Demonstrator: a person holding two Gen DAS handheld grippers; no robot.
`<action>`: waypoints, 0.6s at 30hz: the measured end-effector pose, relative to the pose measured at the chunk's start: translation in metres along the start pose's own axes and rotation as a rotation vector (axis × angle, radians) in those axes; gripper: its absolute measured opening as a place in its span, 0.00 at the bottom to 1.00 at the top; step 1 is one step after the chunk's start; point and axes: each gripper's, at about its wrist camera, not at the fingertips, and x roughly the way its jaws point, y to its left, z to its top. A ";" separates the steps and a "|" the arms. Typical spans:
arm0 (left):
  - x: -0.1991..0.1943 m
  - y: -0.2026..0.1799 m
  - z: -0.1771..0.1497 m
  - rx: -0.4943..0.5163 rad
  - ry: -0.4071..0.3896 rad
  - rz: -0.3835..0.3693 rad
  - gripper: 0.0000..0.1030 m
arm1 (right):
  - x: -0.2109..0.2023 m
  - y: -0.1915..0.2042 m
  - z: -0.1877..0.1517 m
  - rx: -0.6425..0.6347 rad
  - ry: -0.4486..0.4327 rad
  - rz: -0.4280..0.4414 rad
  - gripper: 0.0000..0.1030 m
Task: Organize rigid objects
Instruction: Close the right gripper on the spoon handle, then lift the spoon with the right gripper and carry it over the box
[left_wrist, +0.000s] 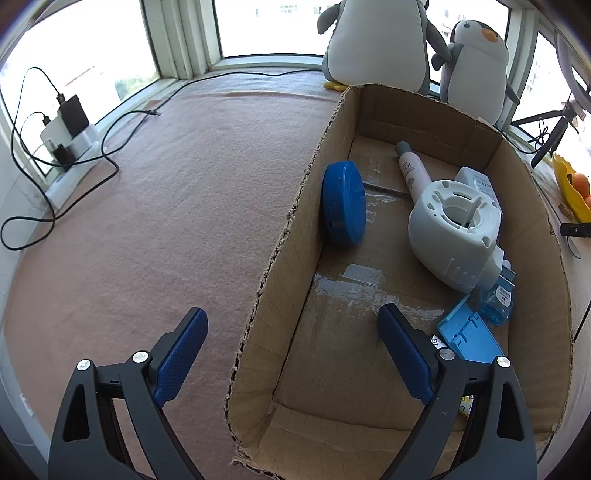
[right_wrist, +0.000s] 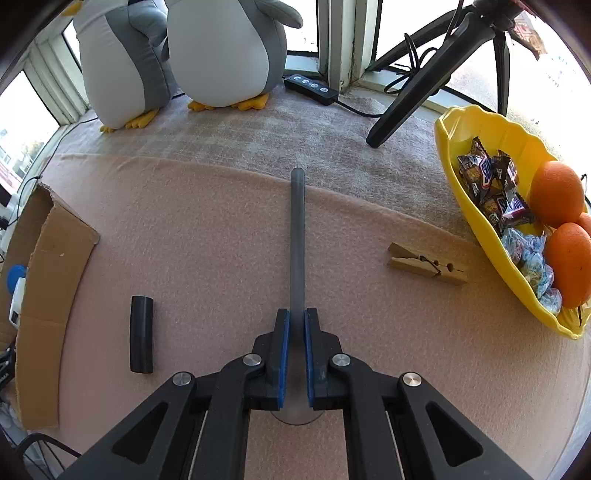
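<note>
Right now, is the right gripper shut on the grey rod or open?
Shut on it. The right gripper has both blue pads pressed against the grey rod, which runs out ahead from between them over the pink cloth.

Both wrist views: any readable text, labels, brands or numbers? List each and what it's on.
"GI": end of a larger word on the white tube in the cardboard box; the rest is cut off.
White adapter label: print too small to read.
Clear blue bottle label: blurred, unreadable.
Candy wrappers in the yellow bowl: lettering shows, too distorted to read reliably.
Nothing else bears text.
</note>
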 end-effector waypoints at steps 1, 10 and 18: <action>0.000 0.000 0.000 0.001 -0.001 -0.001 0.92 | -0.002 -0.001 -0.004 0.016 -0.005 0.003 0.07; 0.000 0.000 0.000 0.003 -0.009 -0.008 0.92 | -0.040 0.004 -0.038 0.081 -0.069 0.023 0.07; 0.000 0.001 -0.001 -0.004 -0.013 -0.017 0.92 | -0.089 0.044 -0.043 0.020 -0.145 0.064 0.07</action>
